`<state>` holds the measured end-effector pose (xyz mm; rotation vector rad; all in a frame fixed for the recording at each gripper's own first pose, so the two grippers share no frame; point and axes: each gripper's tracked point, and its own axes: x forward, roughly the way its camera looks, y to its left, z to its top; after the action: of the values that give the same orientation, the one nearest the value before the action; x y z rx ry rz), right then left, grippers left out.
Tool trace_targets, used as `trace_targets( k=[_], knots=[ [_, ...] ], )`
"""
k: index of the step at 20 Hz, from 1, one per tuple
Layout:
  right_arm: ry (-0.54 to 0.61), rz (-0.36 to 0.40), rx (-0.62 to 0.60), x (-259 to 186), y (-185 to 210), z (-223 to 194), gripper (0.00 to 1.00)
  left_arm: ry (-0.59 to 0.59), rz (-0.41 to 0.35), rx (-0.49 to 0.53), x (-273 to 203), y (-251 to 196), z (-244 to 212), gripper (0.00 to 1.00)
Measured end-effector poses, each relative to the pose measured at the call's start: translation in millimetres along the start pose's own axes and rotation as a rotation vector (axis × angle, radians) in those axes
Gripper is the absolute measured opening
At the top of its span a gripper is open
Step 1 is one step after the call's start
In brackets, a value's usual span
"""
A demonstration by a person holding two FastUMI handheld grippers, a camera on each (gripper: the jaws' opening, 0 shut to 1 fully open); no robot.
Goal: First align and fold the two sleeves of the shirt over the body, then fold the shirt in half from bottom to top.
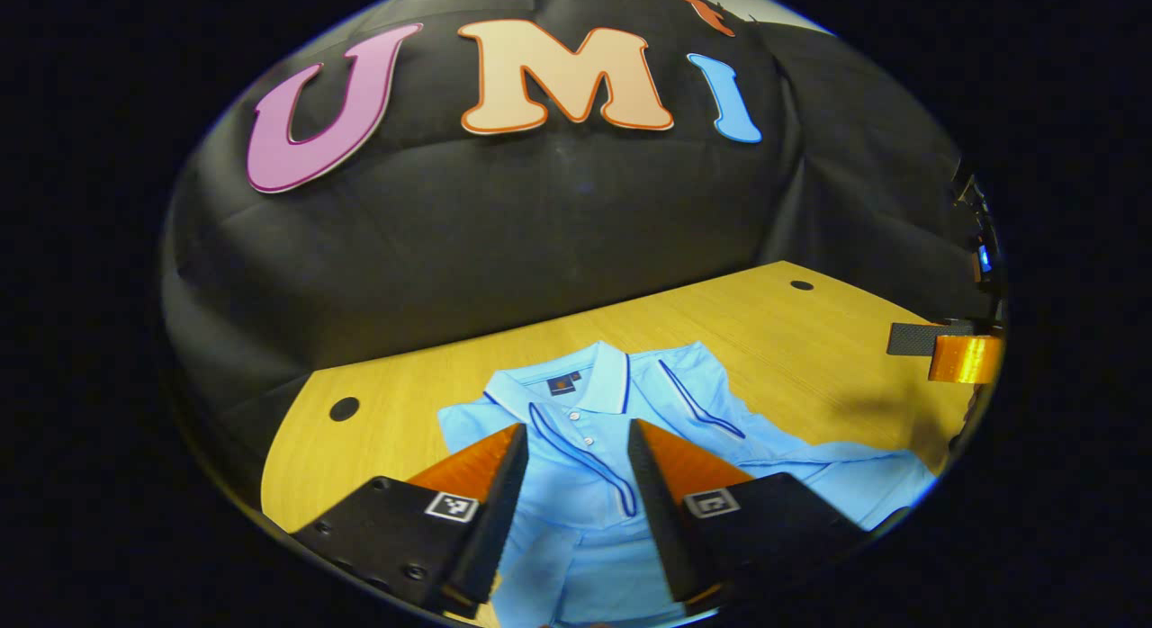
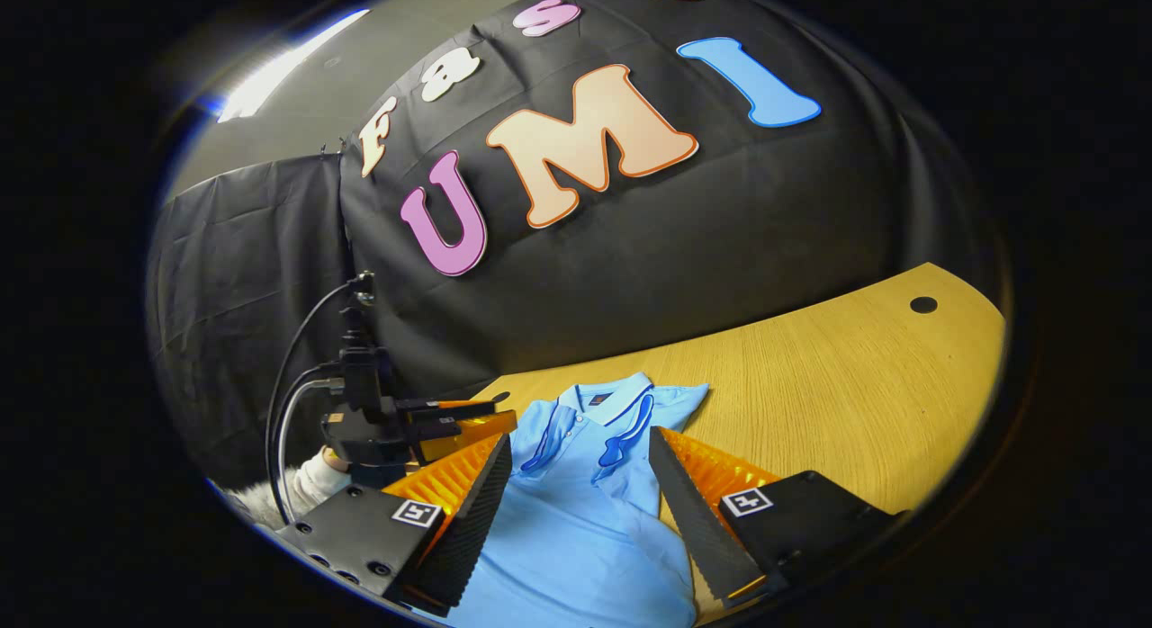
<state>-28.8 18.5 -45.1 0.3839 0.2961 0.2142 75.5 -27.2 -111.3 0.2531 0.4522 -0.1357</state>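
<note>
A light blue polo shirt (image 1: pixel 585 511) with navy trim lies flat on the wooden table (image 1: pixel 792 340), collar (image 1: pixel 598 376) toward the wall. One sleeve (image 1: pixel 855 479) spreads out to the right in the left gripper view. My left gripper (image 1: pixel 578 428) hovers over the chest with its jaws open and nothing between them. In the right gripper view the shirt (image 2: pixel 576 520) lies below my right gripper (image 2: pixel 580 436), which is also open and empty over the body. The left gripper (image 2: pixel 441 421) shows beside the shirt's left edge, held by a hand in a white sleeve (image 2: pixel 310 479).
The black cloth wall (image 1: pixel 540 241) rises just behind the table. Round holes (image 1: pixel 344 408) (image 2: pixel 923 304) sit near the table's corners. Bare wood (image 2: pixel 837 394) lies to the right of the shirt. The other gripper (image 1: pixel 954 349) shows at the far right edge. Cables (image 2: pixel 297 376) hang beside the left gripper.
</note>
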Motion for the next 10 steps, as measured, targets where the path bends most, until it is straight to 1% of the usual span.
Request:
trace_targets(
  k=[1, 2, 4, 6, 10],
  knots=[
    [-0.003, -0.015, -0.015, -1.1, -2.9, 1.2, 0.97, -0.013, 0.023, -0.008, -7.3, 5.4, -0.5, 0.8],
    [-0.005, -0.023, -0.024, -1.6, -3.7, 1.2, 0.97, -0.017, 0.041, -0.012, -16.1, 11.3, -1.5, 0.92],
    [-0.003, -0.01, -0.025, -4.3, 2.8, 1.0, 0.97, -0.032, 0.063, -0.024, -42.3, 18.1, -1.6, 0.95],
    [0.003, 0.001, -0.047, -7.9, 8.4, -1.6, 0.97, -0.057, 0.07, -0.051, -73.6, 22.7, -0.3, 0.94],
    [0.057, -0.014, -0.143, -34.2, 15.5, -22.0, 0.97, -0.069, 0.05, -0.082, -140.8, 22.9, -17.1, 0.94]
  ],
)
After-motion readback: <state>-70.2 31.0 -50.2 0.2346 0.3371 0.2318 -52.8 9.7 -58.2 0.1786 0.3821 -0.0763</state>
